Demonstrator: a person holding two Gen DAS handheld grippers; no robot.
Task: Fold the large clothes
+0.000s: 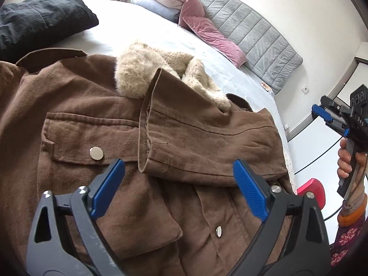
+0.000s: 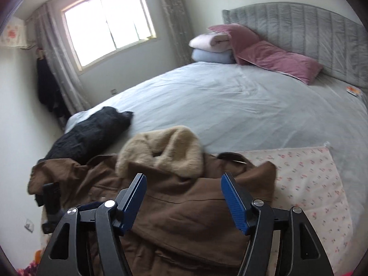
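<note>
up close, left wrist view: left gripper (image 1: 179,179) fingers spread wide, empty, above brown coat (image 1: 96,119) on bed (image 1: 142,30); sleeve (image 1: 207,138) folded across at 1 o'clock. right wrist view: right gripper (image 2: 182,197) fingers wide, empty, coat below, fur collar (image 2: 161,149) at 12 o'clock.

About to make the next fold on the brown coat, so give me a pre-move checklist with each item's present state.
1. Left gripper open and holding nothing: ok, jaws spread above the brown coat.
2. Right gripper open and holding nothing: ok.
3. Right sleeve folded across the coat front: ok.
4. Other sleeve folded in: cannot tell, that side looks bunched near the black garment.
5. Fur hood tucked flat: not ok, it stands heaped at the collar.
6. Bed has free room beyond the coat: ok.
</note>
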